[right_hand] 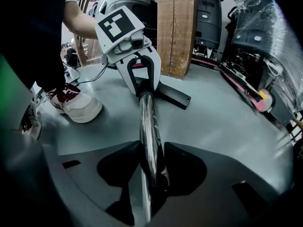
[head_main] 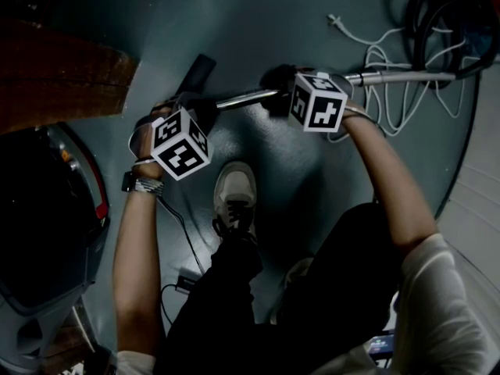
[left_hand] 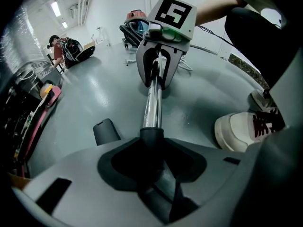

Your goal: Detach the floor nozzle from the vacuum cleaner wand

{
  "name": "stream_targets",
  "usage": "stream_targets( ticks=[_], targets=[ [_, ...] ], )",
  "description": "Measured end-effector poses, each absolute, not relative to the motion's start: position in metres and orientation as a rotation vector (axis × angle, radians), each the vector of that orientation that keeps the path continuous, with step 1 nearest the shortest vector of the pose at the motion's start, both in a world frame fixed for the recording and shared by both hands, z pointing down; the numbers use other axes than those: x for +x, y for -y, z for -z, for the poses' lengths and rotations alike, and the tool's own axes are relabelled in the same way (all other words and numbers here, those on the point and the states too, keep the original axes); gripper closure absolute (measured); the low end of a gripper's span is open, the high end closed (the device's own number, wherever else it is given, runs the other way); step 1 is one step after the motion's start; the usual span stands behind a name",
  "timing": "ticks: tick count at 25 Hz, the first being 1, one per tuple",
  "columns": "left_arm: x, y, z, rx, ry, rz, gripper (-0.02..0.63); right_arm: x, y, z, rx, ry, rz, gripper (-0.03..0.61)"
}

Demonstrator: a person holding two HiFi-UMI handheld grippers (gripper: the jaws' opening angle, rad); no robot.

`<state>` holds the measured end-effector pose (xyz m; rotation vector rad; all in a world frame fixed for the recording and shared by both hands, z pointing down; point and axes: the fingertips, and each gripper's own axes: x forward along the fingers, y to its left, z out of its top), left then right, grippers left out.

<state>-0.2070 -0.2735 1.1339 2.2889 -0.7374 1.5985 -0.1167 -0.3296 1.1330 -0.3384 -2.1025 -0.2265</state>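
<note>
A chrome vacuum wand (head_main: 391, 76) lies low across the floor, from the hose at the right toward the black floor nozzle (head_main: 199, 73) at the left. My left gripper (head_main: 205, 109) is shut on the black collar (left_hand: 151, 136) where the nozzle meets the wand. My right gripper (head_main: 275, 92) is shut on the chrome tube (right_hand: 147, 126) a short way along. In the right gripper view the left gripper's fingers (right_hand: 141, 82) clasp the wand's far end, with the flat nozzle (right_hand: 173, 97) behind them. In the left gripper view the right gripper (left_hand: 158, 72) straddles the wand (left_hand: 152, 105).
A person's white shoe (head_main: 234, 198) stands on the grey floor just below the wand. White cable (head_main: 391, 61) and a black hose (head_main: 445, 14) are coiled at the upper right. A wooden block (head_main: 62, 73) and a dark machine (head_main: 47, 225) sit at the left.
</note>
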Motion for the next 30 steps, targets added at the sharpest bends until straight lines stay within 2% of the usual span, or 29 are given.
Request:
stream_targets(
  ticks=[15,30],
  targets=[
    [-0.2068,0.2685,-1.1322,2.394,0.599,-1.682,0.453,-0.1147,0.3274,-1.1304,-0.363,2.097,0.224,0.408],
    [-0.2118,0.2734,-1.1341,2.254,0.772,-1.581,0.453,-0.1147,0.3311,-1.1361,-0.342,2.073,0.230,0.408]
  ],
)
